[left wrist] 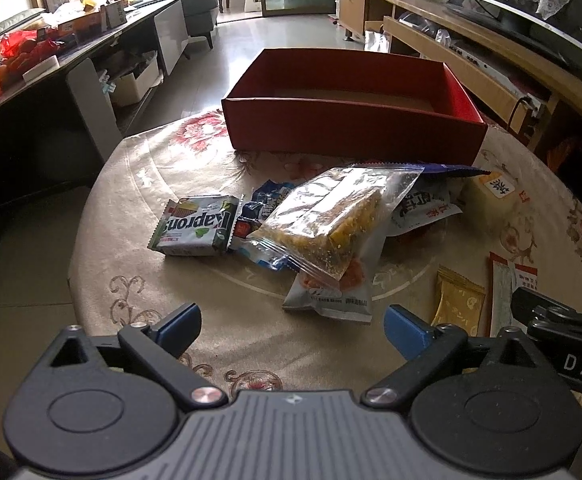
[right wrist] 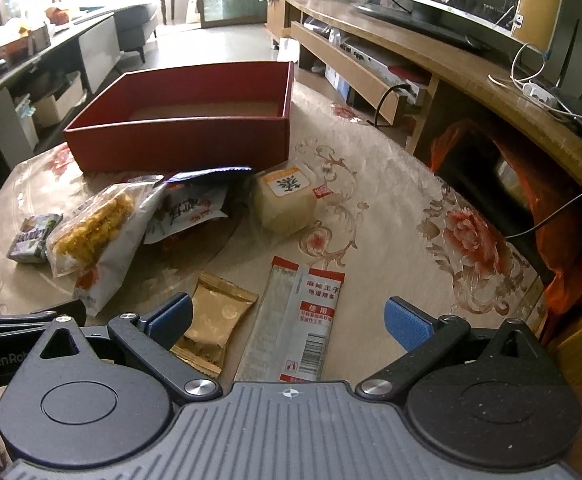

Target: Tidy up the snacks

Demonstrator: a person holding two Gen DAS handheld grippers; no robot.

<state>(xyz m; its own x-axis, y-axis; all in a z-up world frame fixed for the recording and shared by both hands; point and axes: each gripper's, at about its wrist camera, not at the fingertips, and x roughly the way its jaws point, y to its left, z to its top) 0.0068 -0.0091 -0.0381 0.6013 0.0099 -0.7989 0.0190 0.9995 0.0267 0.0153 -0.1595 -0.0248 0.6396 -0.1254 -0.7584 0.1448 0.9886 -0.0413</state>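
Red box point(left wrist: 355, 128) empty at far table point(left wrist: 139, 280) edge, snack packets point(left wrist: 323, 224) piled near, left gripper point(left wrist: 291, 326) and right gripper point(right wrist: 289, 320) fingers spread, gripping nothing.

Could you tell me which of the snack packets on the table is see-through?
The clear zip bag holding a crumbly yellow-brown bar, lying on top of the pile in front of the red box. The other packets are printed and opaque.
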